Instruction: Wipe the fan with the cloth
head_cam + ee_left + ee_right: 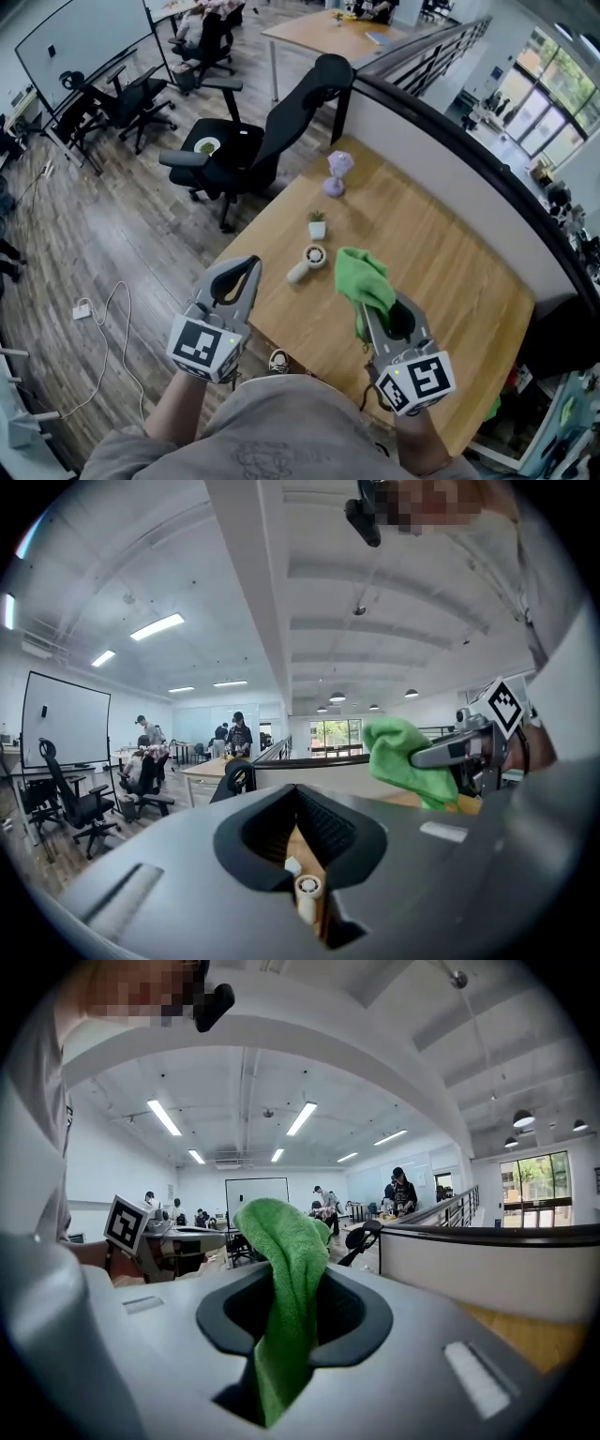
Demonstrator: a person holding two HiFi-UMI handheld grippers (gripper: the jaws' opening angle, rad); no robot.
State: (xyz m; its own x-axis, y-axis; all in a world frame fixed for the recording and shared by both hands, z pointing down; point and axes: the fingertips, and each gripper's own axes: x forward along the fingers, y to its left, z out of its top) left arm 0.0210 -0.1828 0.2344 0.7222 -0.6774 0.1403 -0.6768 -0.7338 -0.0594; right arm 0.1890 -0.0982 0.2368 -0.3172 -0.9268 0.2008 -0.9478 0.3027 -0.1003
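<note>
The right gripper (367,317) clamps a crumpled green terry cloth (365,279) above the light wooden table (450,281), towards its near edge; the right gripper view shows the cloth pinched between the jaws and hanging down through them. The left gripper (251,266) is closed on nothing, by the table's near left corner. The small white handheld fan (308,262) lies flat near the left edge, apart from both grippers; the head view and the left gripper view show it, the right gripper view does not.

The head view looks steeply down on the wooden table (450,253) from its near edge. Both gripper views face level across that table, sharing the green cloth (364,279).
</note>
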